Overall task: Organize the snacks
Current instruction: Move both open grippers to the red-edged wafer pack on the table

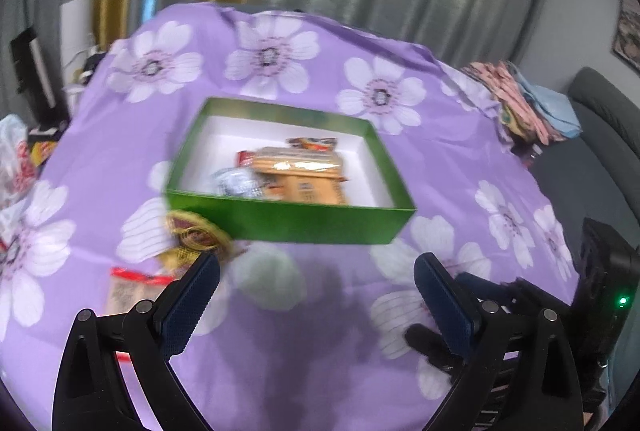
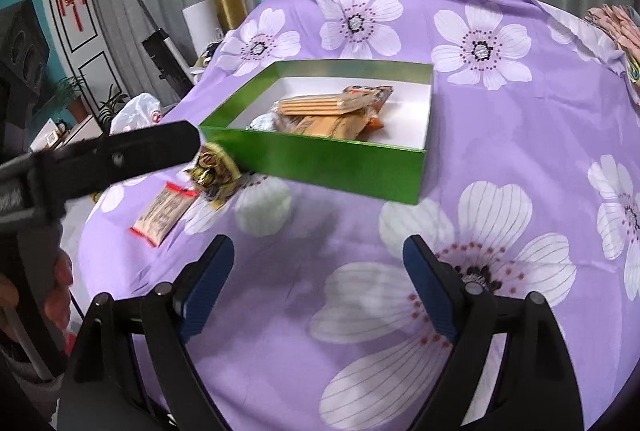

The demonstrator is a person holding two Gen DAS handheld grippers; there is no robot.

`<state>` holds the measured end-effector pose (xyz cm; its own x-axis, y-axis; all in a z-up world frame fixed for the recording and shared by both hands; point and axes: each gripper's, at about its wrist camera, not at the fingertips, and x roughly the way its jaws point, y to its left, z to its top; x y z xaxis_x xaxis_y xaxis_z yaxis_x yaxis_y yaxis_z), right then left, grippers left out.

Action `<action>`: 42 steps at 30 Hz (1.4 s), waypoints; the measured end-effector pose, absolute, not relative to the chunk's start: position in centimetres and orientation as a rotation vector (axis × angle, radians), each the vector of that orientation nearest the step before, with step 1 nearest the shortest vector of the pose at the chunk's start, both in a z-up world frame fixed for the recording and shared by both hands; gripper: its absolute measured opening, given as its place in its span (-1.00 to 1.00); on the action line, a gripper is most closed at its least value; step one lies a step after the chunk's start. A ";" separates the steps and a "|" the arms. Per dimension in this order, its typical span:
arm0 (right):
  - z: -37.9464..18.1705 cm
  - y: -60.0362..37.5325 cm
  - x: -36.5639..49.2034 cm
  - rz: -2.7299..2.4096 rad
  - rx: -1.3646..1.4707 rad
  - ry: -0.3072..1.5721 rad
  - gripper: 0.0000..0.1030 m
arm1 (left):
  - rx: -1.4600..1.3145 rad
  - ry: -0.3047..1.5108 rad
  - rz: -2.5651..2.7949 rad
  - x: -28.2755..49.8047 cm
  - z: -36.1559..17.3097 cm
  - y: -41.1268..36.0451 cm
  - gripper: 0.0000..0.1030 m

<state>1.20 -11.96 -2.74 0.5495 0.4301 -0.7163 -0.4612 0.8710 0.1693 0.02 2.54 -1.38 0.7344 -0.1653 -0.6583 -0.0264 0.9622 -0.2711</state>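
In the left wrist view, a red-edged packet [image 1: 132, 291] lies at the lower left on the cloth [image 1: 320, 331], partly behind the finger. Just above it a gold wrapper [image 1: 196, 235] touches the near left corner of the green box [image 1: 320, 223], which sits mid-frame. Inside the box lie a silver pack [image 1: 236, 183] at left and orange packs [image 1: 304, 171] to its right. The left gripper [image 1: 318, 283] stands spread wide over bare cloth, nothing between its fingers. Folded fabric [image 1: 528, 103] sits at the upper right.

In the right wrist view, the left gripper's black finger juts in from the left edge, a hand [image 2: 60, 283] below it. The packet [image 2: 164, 211] and wrapper [image 2: 212, 167] lie left of centre, and the wrapper meets the box [image 2: 340, 167]. The orange packs [image 2: 328, 115] fill the box's middle. The right gripper [image 2: 318, 263] is spread wide and empty over a printed flower.
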 end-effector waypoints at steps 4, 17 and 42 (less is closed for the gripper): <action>-2.9 -10.5 0.0 0.572 -0.033 0.841 0.70 | -0.307 0.757 0.005 -1.8 -2.1 5.7 0.89; -5.4 -4.1 -1.6 0.718 -0.034 0.898 0.70 | -0.511 0.831 0.041 -5.1 -7.1 14.5 0.89; -10.5 6.4 0.9 0.943 0.145 1.037 0.30 | -0.693 0.950 -0.109 -2.2 -11.3 19.1 0.62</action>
